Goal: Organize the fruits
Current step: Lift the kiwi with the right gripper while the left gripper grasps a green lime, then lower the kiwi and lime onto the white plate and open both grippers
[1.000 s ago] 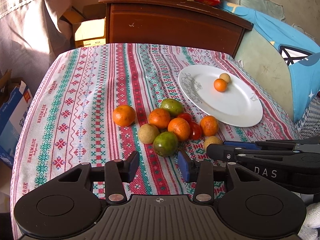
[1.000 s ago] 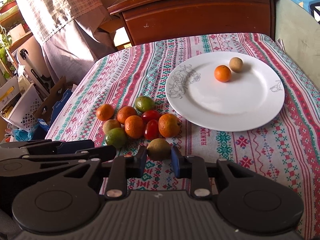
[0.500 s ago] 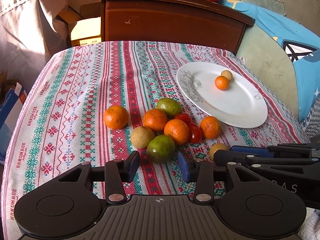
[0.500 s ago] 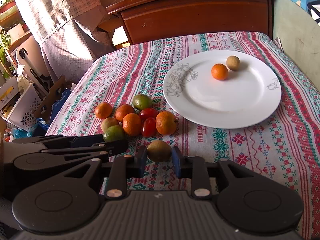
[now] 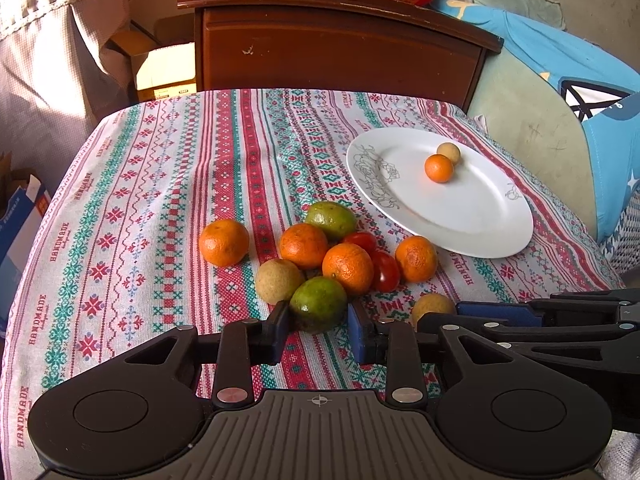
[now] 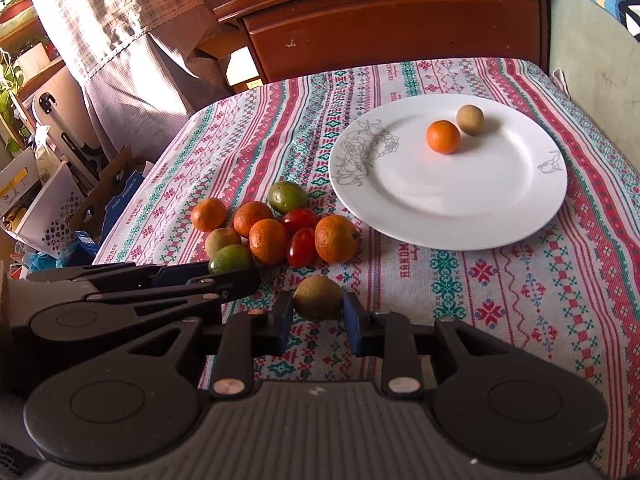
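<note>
From the left wrist view, the left gripper [image 5: 318, 326] has its blue-padded jaws closing around a round green citrus fruit [image 5: 318, 303] at the near edge of the fruit pile, the pads right at its sides on the striped woven tablecloth [image 5: 132, 208]. Just behind it lie a tan round longan-like fruit [image 5: 279, 281], several orange tangerines [image 5: 347, 268], two red cherry tomatoes [image 5: 385, 271] and a second green fruit [image 5: 331, 220], all bunched together, with one tangerine [image 5: 223, 242] a little apart to the left. Beyond the pile sits a white oval plate with a grey flower drawing [image 5: 472, 216], holding a small orange tangerine [image 5: 439, 168] touching a small tan fruit [image 5: 449, 153]. The right gripper [image 5: 452, 314] reaches in from the right edge, its tips at another tan fruit [image 5: 432, 306]. From the right wrist view, the right gripper [image 6: 318, 316] has narrow jaws pressed on both sides of that brownish-tan round fruit [image 6: 318, 297], near the pile and in front of the plate [image 6: 440, 224]. The left gripper [image 6: 230, 270] comes in from the left, its tips at the green fruit [image 6: 229, 258]. A dark wooden cabinet [image 6: 400, 20] stands behind the table.
</note>
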Demonstrator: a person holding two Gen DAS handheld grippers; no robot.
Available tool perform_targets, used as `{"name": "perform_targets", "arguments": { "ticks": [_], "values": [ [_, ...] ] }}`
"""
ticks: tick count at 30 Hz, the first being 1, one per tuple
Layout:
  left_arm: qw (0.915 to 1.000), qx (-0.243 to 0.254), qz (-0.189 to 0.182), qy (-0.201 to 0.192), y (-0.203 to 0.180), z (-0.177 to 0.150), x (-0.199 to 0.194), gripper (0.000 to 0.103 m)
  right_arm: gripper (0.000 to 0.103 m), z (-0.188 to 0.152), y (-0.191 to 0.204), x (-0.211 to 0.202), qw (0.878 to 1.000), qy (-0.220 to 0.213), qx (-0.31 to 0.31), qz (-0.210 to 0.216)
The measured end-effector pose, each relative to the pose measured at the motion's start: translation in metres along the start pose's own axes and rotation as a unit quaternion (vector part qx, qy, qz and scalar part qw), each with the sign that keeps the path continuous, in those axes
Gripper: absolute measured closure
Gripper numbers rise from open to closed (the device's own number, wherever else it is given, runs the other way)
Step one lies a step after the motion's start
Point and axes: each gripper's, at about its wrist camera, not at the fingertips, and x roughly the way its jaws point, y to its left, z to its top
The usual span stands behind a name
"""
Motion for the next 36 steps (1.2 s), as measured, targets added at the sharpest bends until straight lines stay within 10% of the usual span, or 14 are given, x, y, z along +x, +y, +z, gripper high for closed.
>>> {"name": "perform_targets", "arguments": {
  "ticks": [36],
  "values": [
    [0.9976, 0.030, -0.047, -0.041, -0.020, 0.072, -0.009, 0.075, 0.076, 0.059, -0.055, -0.039, 0.994, -0.075, 0.065, -0.042]
  ]
}}
